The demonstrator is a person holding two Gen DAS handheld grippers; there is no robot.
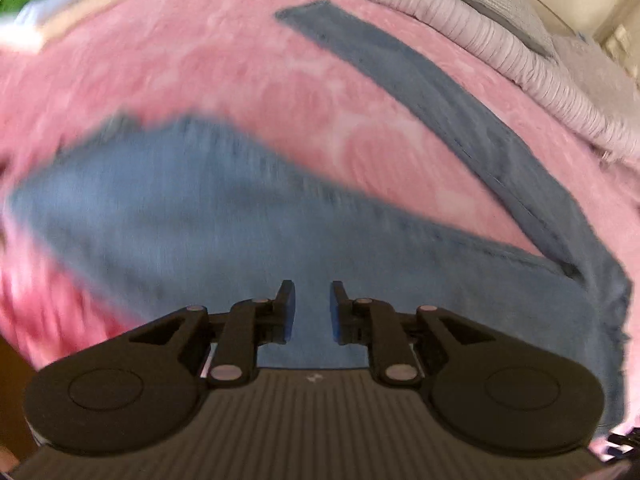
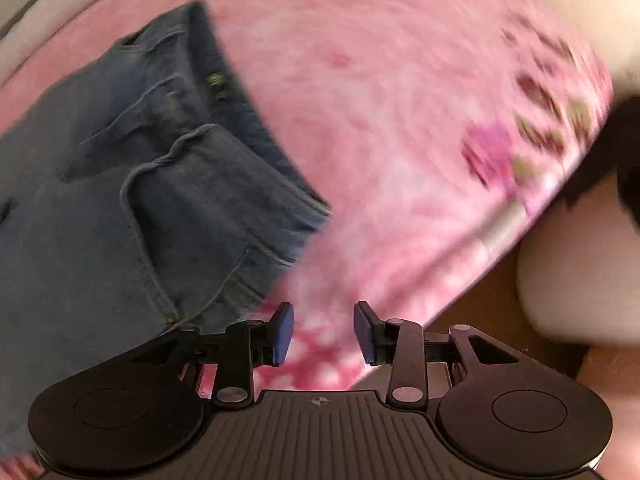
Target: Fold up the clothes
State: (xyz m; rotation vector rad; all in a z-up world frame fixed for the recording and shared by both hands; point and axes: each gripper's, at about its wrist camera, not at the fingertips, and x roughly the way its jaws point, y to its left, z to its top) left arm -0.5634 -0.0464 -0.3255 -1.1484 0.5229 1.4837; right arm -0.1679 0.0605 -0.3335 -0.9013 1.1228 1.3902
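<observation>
Blue jeans [image 1: 240, 216] lie on a pink blanket [image 1: 200, 60] (legs splayed). Left gripper [image 1: 313, 312] and right gripper [image 2: 324, 334] hover, fingers spread, holding nothing.

blue jeans [image 1: 168, 216] lie flat, legs spread apart, waistband unfolded.

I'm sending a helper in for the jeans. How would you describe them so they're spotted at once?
Look at the bed with the pink blanket. The jeans lie spread flat on it, both legs splayed apart. They are the only blue denim there, with a stitched back pocket facing up.
</observation>
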